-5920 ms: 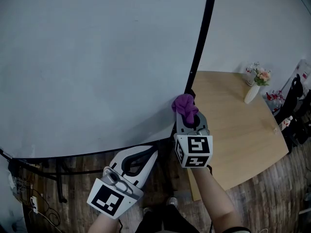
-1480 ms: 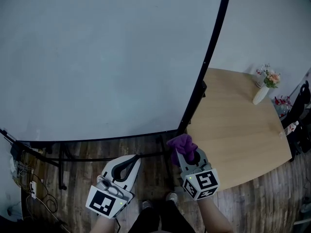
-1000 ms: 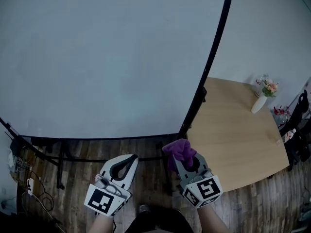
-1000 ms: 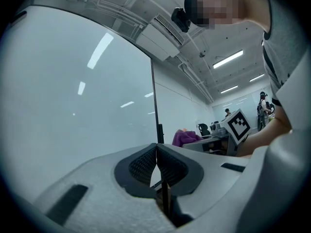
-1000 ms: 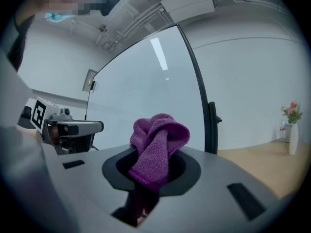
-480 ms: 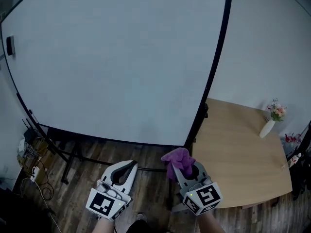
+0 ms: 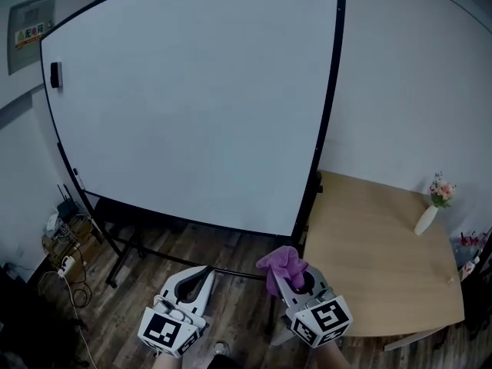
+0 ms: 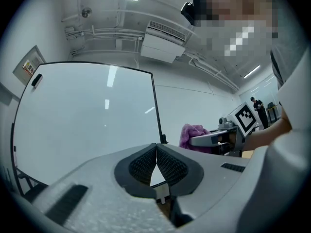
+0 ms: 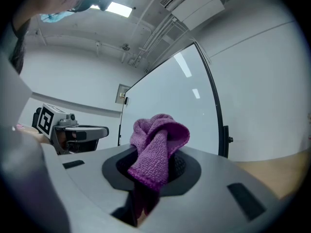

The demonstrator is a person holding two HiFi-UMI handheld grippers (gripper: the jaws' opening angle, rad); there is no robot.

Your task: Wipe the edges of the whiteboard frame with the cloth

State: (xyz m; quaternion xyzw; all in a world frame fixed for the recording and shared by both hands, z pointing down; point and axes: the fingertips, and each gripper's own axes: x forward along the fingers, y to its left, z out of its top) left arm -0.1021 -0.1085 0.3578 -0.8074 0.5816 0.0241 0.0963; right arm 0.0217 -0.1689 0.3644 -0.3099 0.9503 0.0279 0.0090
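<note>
My right tool (image 7: pixel 294 277) grips the soft, light purple cloth (image 7: pixel 280 260) by its bunched middle, loose folds free to wipe, short of the whiteboard frame (image 7: pixel 329 114); my left tool (image 7: pixel 204 270) is clenched, empty.

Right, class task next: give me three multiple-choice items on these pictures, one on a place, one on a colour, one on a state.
1. The vase stands: A on the wooden table; B on a chair; C on a shelf.
2. The cloth is: A yellow; B purple; C white.
3. The left gripper is: A wide open; B shut on the cloth; C shut and empty.

Answers: 1 A, it stands at the table's far side. 2 B, it shows purple in the right gripper. 3 C, its jaws meet with nothing between.
</note>
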